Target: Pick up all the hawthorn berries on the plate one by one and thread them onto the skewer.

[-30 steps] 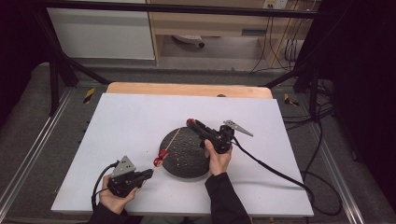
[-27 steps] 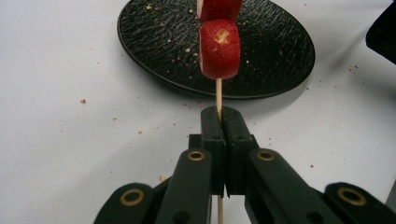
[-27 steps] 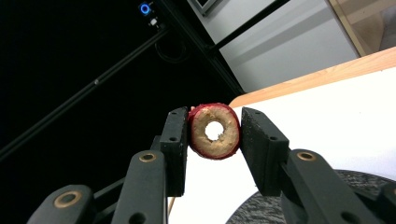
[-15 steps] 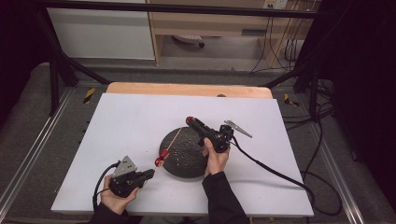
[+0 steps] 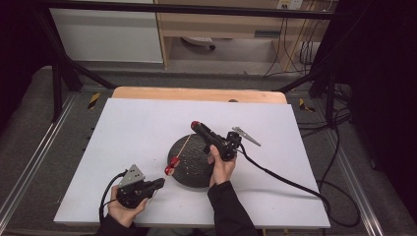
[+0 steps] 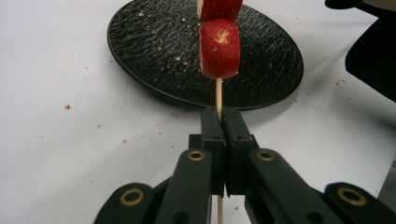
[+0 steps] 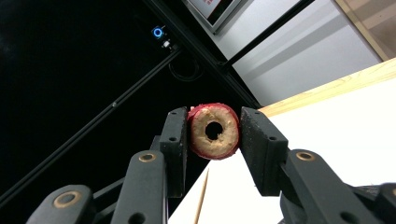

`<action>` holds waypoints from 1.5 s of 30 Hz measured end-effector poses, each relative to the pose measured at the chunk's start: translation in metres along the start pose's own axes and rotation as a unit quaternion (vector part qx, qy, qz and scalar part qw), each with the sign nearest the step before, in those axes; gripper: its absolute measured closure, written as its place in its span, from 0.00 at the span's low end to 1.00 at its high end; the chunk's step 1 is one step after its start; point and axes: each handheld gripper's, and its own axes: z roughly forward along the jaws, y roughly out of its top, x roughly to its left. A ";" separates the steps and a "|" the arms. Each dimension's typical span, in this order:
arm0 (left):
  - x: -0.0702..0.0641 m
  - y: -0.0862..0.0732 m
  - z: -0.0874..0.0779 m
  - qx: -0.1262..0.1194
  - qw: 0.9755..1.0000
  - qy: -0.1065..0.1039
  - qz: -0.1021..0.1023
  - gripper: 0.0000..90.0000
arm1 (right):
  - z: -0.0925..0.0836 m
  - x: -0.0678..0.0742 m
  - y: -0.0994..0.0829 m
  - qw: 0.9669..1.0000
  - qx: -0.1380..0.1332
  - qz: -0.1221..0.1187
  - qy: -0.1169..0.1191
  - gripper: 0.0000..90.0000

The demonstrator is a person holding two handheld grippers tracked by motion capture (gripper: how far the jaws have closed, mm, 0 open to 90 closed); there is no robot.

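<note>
At lower left, the left gripper (image 5: 158, 184) clamps a skewer (image 6: 218, 95) already carrying two red pieces (image 6: 220, 48) over the plate (image 5: 196, 173), while the right gripper (image 7: 214, 135) pinches a cored slice (image 7: 214, 131) aloft, seemingly next to thread.

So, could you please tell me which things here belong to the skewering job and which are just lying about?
In the job:
- skewer, clamped in the left tool
- red pieces threaded on it
- cored red slice, pinched in the right tool
- black plate

Lying about:
- crumbs on the white table
- cables on the floor
</note>
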 end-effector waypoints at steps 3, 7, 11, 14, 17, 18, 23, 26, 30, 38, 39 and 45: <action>-0.001 0.000 0.000 -0.001 1.000 -0.001 -0.001 0.98 | 0.001 -0.001 -0.002 1.000 -0.003 0.006 0.002 0.70; -0.002 0.001 0.001 -0.004 1.000 -0.003 -0.003 0.98 | 0.001 -0.002 -0.004 1.000 -0.006 0.009 0.005 0.70; -0.004 0.001 0.003 -0.005 1.000 -0.004 -0.004 0.98 | 0.001 -0.002 -0.004 1.000 -0.008 0.011 0.007 0.70; -0.005 0.001 0.005 -0.006 1.000 -0.004 -0.006 0.98 | 0.001 -0.002 -0.004 1.000 -0.010 0.013 0.010 0.70; -0.006 0.002 0.005 -0.008 1.000 -0.005 -0.006 0.98 | 0.001 -0.002 -0.005 1.000 -0.009 0.013 0.010 0.70; -0.006 0.002 0.006 -0.008 1.000 -0.006 -0.008 0.98 | 0.001 -0.002 -0.006 1.000 -0.009 0.014 0.010 0.70; -0.007 0.002 0.006 -0.011 1.000 -0.005 -0.013 0.98 | 0.001 -0.002 -0.006 1.000 -0.010 0.016 0.013 0.70; -0.008 0.002 0.007 -0.018 0.999 -0.011 -0.023 0.98 | 0.001 -0.002 -0.007 1.000 -0.010 0.020 0.015 0.70; -0.011 0.003 0.009 -0.023 0.999 -0.010 -0.031 0.98 | 0.000 -0.002 -0.008 1.000 -0.010 0.020 0.019 0.70; -0.018 0.007 0.013 -0.033 0.998 -0.003 -0.047 0.98 | 0.000 -0.001 -0.009 0.999 -0.008 0.021 0.026 0.70; -0.019 0.008 0.014 -0.033 0.998 -0.001 -0.047 0.98 | 0.000 -0.001 -0.009 0.999 -0.008 0.021 0.026 0.70; -0.020 0.013 0.016 -0.031 0.998 0.005 -0.051 0.98 | -0.001 -0.001 -0.010 0.999 -0.005 0.017 0.027 0.71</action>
